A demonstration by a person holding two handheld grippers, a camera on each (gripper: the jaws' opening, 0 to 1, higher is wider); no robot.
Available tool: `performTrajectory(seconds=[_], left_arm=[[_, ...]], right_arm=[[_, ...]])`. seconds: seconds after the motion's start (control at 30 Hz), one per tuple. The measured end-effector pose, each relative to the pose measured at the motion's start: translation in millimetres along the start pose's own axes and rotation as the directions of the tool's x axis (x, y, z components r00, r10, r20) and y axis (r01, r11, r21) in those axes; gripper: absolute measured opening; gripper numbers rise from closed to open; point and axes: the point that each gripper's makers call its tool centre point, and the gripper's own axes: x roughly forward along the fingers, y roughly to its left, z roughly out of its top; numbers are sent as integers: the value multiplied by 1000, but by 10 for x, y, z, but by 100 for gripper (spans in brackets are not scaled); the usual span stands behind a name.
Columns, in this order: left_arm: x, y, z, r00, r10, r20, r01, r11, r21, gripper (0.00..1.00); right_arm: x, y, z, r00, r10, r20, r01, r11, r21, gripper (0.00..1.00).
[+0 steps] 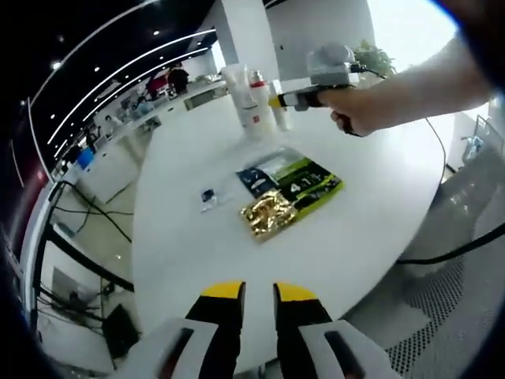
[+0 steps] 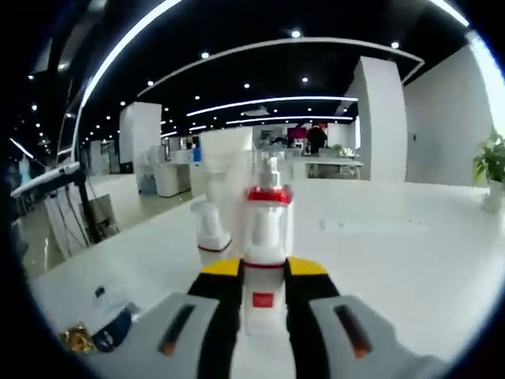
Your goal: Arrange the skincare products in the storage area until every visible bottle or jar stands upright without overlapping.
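1. At the far edge of the round white worktop [image 1: 189,229], the right gripper [image 2: 264,272] has its fingers [image 2: 225,288] clamped on a clear red-collared bottle [image 2: 267,237], gripping low on the body, probably so it stays upright while being set.
2. Just beside it stand a tall white tube [image 1: 238,91] and a small white bottle [image 2: 211,233], all upright and bunched close, so spacing looks like the remaining concern.
3. Nearer the middle lie a dark sachet pack [image 1: 293,185] and a gold foil packet [image 1: 267,213], flat, plus a small card [image 1: 208,197].
4. The left gripper [image 1: 259,304] hangs back over the near rim, fingers slightly parted, grasping nothing.
5. Around us is an open office with ceiling strips, white pillars and a potted plant [image 2: 491,170].
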Motion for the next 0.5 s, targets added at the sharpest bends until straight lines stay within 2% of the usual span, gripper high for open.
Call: performTrajectory(seconds=[0.1,0.2,0.3,0.5], left_arm=[[0,4,0,1000,1,2,-1,1000,-1,14],[-23,43,40,999,17,28,-16,1000,-12,12],[-16,45,27,1000,19,22,-19,1000,-3,12],[-13,39,24,1000,20,19,-20,1000,2,12]], right_arm=[[14,-1,-54,1000,-8,9,9,999,-39,20],[-6,7,-107,1000,-14,16,15,1000,-26,21],[-45,33,-80,999,-5,47,8,998,-57,21],[-47,23,-72,998,3,55,1,997,-80,21]])
